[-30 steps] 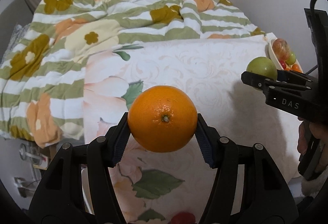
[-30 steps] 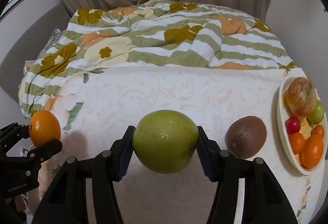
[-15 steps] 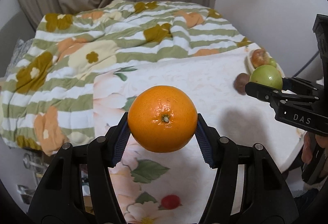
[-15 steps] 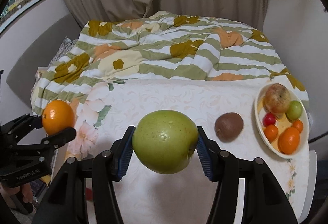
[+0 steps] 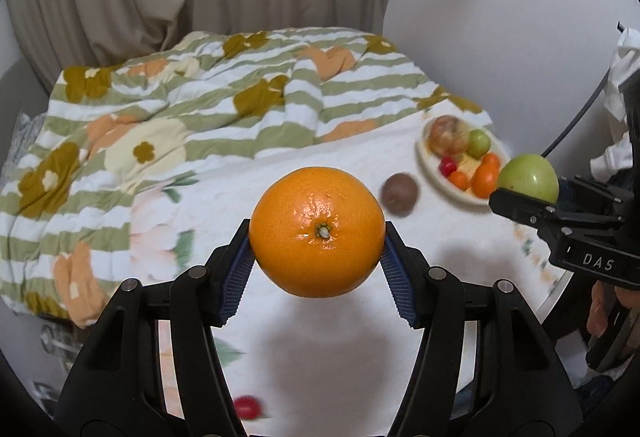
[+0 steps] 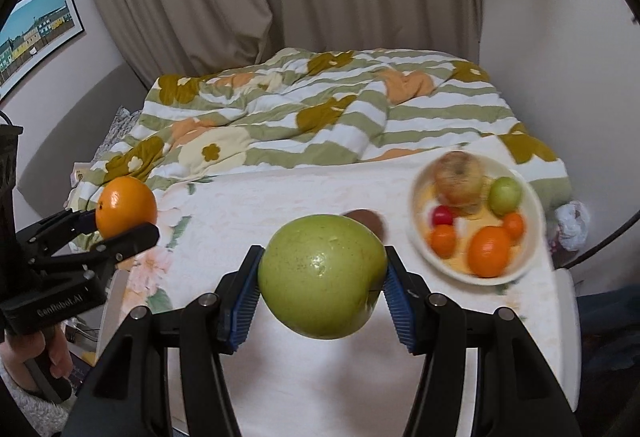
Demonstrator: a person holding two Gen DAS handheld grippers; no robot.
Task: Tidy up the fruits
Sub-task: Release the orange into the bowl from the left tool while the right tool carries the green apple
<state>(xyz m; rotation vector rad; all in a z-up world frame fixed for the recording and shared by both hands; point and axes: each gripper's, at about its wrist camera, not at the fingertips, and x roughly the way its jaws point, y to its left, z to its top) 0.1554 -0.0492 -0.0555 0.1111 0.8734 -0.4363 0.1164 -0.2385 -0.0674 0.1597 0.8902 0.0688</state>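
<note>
Two fruits being carried in the air toward the white bowl (image 6: 528,269)

The left hand-held gripper (image 5: 316,249) is clamping an orange (image 5: 317,231) across its middle, jaws partly open around it; the right hand-held gripper (image 6: 322,277) is gripping a green apple (image 6: 322,275) the same way. Both fruits are hanging above the tabletop (image 6: 280,197), near-left of the bowl. Firm, round and smooth-skinned, they are likely to roll or slip, so holding at the widest girth suits them. A brown fruit (image 5: 400,189), probably a kiwi, is lying just left of the bowl.
</note>
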